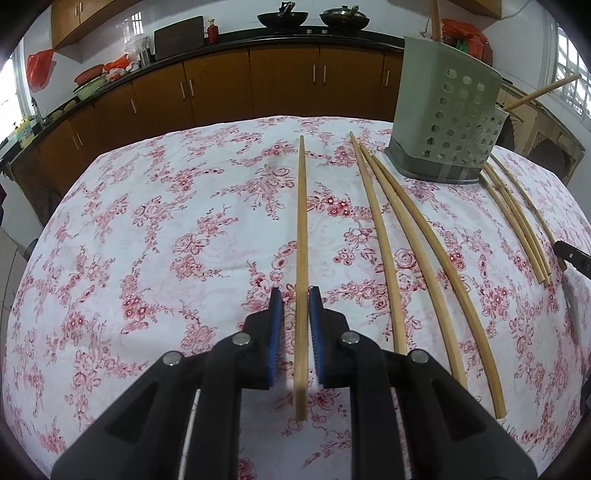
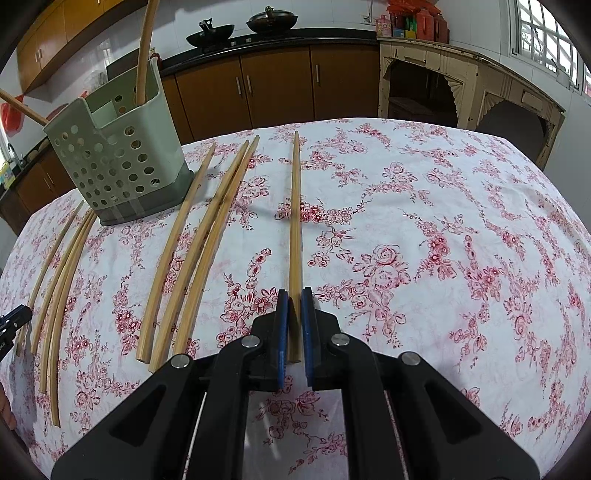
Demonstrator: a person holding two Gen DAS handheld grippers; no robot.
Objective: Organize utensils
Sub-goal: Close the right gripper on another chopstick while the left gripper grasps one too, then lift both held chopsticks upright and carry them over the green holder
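While both wrist cameras look down over the table covered in a white cloth printed with red flowers (image 1: pixel 147 221), we record the following. We find the left gripper (image 1: pixel 295 295), black with blue pads, with its jaws narrowly apart around a long pale bamboo chopstick (image 1: pixel 302 221); a slim gap shows on each side, so we cannot confirm that the pads press on it. We find the right gripper (image 2: pixel 294 291), of the same make, closed on another long pale bamboo chopstick (image 2: pixel 295 206), whose near end sits between the pads. We note the pale green perforated plastic utensil holder (image 1: pixel 448 110) standing on the cloth at the far side, between the two grippers, with two chopsticks already leaning out of it. We count three loose bamboo chopsticks (image 1: pixel 406 240) lying just right of the left gripper's chopstick, and a further bundle of thin bamboo sticks (image 1: pixel 517 221) beyond them, one end running behind the holder's base. We see nothing lying across either gripped chopstick. Brown kitchen cabinets (image 1: pixel 221 88) and two black woks (image 1: pixel 314 16) stand well behind the table.
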